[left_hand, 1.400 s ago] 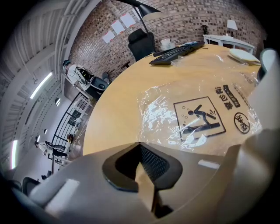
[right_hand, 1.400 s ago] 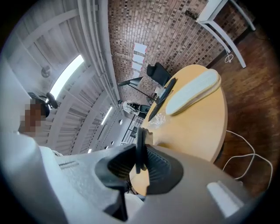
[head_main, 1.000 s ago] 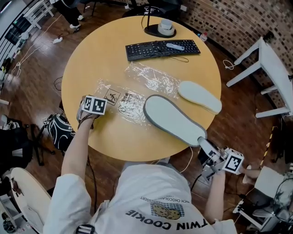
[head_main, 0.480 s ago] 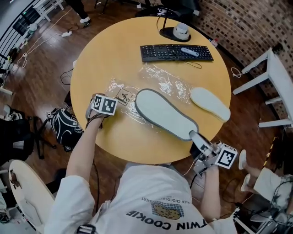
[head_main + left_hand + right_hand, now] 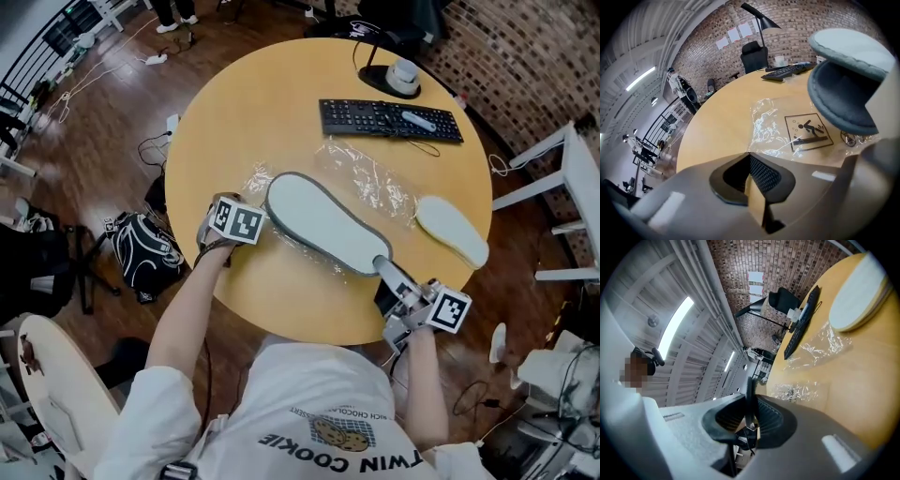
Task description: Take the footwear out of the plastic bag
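L gripper (image 5: pixel 749 154) tilted down, jaws closed; R gripper (image 5: pixel 386 272) level, clamped.

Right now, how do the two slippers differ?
The held slipper is pinched at its heel by the right gripper, raised over the bag; the loose slipper lies free near the right edge of the table. The held one shows a grey rim; the loose one looks plain pale. Both face flat side up.

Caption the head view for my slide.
Left gripper pinches the plastic bag while right gripper holds a grey slipper by its heel.
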